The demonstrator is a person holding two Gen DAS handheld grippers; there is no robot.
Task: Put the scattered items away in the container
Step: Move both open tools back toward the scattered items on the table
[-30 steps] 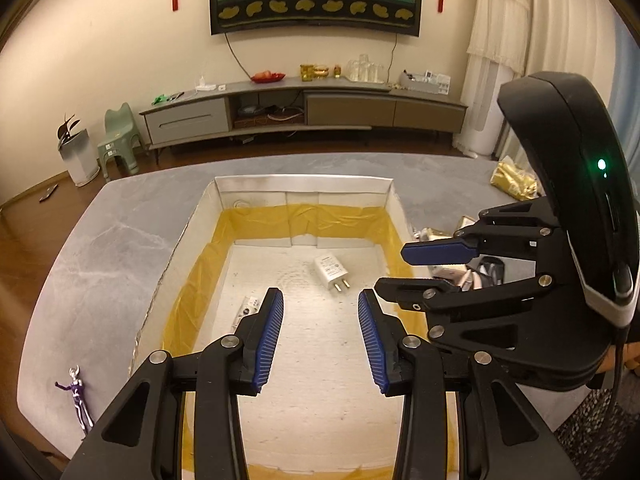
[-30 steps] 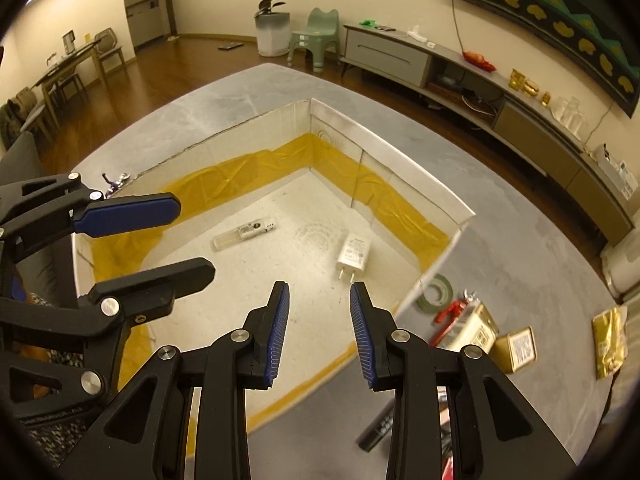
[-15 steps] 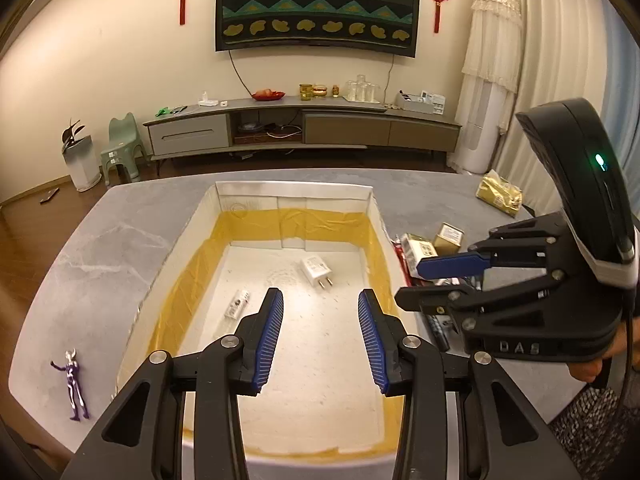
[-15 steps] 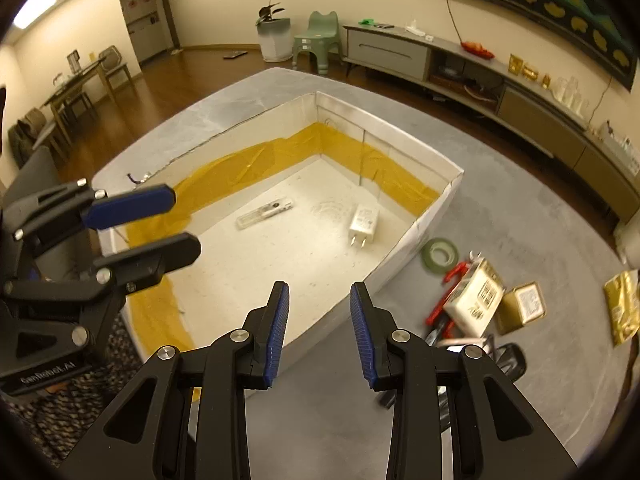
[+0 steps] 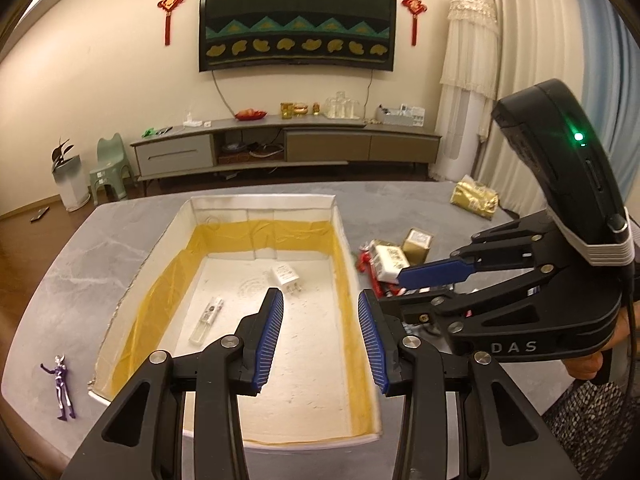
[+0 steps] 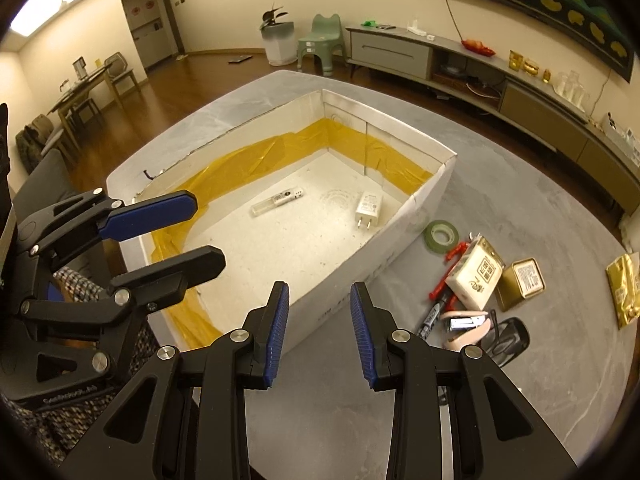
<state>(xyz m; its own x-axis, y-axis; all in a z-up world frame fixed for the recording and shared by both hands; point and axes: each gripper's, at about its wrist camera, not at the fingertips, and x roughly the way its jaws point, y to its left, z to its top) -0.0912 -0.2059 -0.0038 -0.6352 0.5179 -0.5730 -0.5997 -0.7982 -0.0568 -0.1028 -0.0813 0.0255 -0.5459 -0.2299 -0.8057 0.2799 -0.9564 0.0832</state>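
In the left wrist view, the left gripper [image 5: 320, 334] is hovering above the near half of the white foam container lined with yellow tape [image 5: 262, 204], its blue-padded jaws spread and holding nothing; compared with a second ago it is sitting higher and farther back, so the whole box and its near rim are now showing. A white plug-in charger [image 5: 286, 278] and a clear-capped white stick-shaped gadget [image 5: 208, 318] are lying on the container floor, as before. A small purple toy figure [image 5: 61, 386] is lying on the grey marble-patterned table [image 5: 80, 272] to the left of the box. The right gripper [image 5: 416, 290] is hanging over the clutter right of the box, having moved out from over the container, jaws parted and empty. In the right wrist view, the right gripper [image 6: 318, 330] is now positioned over the container's near right wall instead of its interior, jaws spread wide. Outside that wall, a green tape roll [image 6: 441, 235], a white printed box [image 6: 476, 276], a gold tin [image 6: 524, 284], a red-handled tool [image 6: 446, 280], a black marker pen [image 6: 431, 317], a pink stapler [image 6: 466, 326], black-framed glasses [image 6: 506, 338] and a gold foil packet [image 6: 624, 288] are lying scattered on the table. The left gripper [image 6: 172, 234] is hanging over the box's left corner, jaws apart.
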